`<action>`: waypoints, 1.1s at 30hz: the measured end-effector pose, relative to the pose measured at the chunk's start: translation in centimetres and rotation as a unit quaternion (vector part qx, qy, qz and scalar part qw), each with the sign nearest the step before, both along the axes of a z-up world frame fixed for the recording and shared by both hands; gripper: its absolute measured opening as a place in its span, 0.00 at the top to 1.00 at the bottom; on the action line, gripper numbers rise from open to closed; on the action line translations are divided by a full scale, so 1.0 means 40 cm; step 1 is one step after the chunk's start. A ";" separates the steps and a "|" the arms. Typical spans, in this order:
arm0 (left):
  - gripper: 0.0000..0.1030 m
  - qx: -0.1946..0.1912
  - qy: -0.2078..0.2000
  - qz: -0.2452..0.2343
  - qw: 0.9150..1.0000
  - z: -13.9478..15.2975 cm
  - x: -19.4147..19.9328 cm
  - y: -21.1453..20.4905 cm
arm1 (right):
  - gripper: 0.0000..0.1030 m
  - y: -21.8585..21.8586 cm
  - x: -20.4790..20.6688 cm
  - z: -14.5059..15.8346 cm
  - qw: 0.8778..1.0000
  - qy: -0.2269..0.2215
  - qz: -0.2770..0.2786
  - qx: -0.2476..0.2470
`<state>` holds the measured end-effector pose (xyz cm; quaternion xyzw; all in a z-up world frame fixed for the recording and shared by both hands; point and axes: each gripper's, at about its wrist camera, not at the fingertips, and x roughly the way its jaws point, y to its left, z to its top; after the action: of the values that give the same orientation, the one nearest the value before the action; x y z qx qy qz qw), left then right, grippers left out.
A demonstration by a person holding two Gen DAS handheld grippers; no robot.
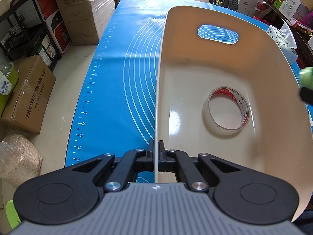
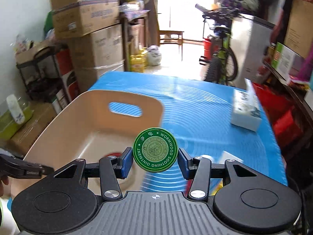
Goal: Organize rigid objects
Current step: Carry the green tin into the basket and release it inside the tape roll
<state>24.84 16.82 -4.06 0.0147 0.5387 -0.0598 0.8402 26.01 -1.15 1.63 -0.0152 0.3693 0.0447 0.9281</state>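
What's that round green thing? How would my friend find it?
Look for the big blue mat on the table, then the cream tub sitting on it. Just beside the tub's rim, the right gripper holds a small round tin on edge between its blue pads. It is the only green thing there, with white words circling its lid.

Obscured and cut-off items

Green tin: blurred, cropped at left view's right edge. Red-cored tape roll: mostly hidden behind right gripper's finger. Tissue box: motion-blurred, print unreadable.
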 end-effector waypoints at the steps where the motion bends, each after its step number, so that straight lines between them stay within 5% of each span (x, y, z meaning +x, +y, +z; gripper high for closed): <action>1: 0.97 0.000 0.000 0.000 1.000 0.000 0.000 0.000 | 0.47 0.019 0.005 -0.009 1.000 0.004 0.007 -0.001; 5: 0.97 -0.002 0.000 0.001 1.000 0.001 0.000 0.001 | 0.47 0.086 0.023 -0.027 0.999 0.002 0.016 -0.047; 8: 0.97 -0.002 0.001 0.002 1.000 0.002 0.003 0.001 | 0.47 0.097 0.034 -0.022 0.999 0.014 0.027 -0.018; 16: 0.97 -0.001 0.001 0.001 1.000 0.002 0.002 0.002 | 0.47 0.156 0.046 -0.041 0.998 0.021 0.053 -0.031; 26: 0.97 -0.002 -0.001 -0.001 1.000 0.002 0.002 0.003 | 0.47 0.228 0.072 -0.132 0.988 0.105 0.099 -0.062; 33: 0.97 0.002 0.001 -0.001 1.000 0.001 0.004 0.002 | 0.39 0.192 0.059 -0.098 0.991 0.091 0.091 -0.035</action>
<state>25.00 16.92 -4.04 0.0168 0.5399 -0.0596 0.8395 28.36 6.55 -2.30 -0.0770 0.4506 0.1173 0.8816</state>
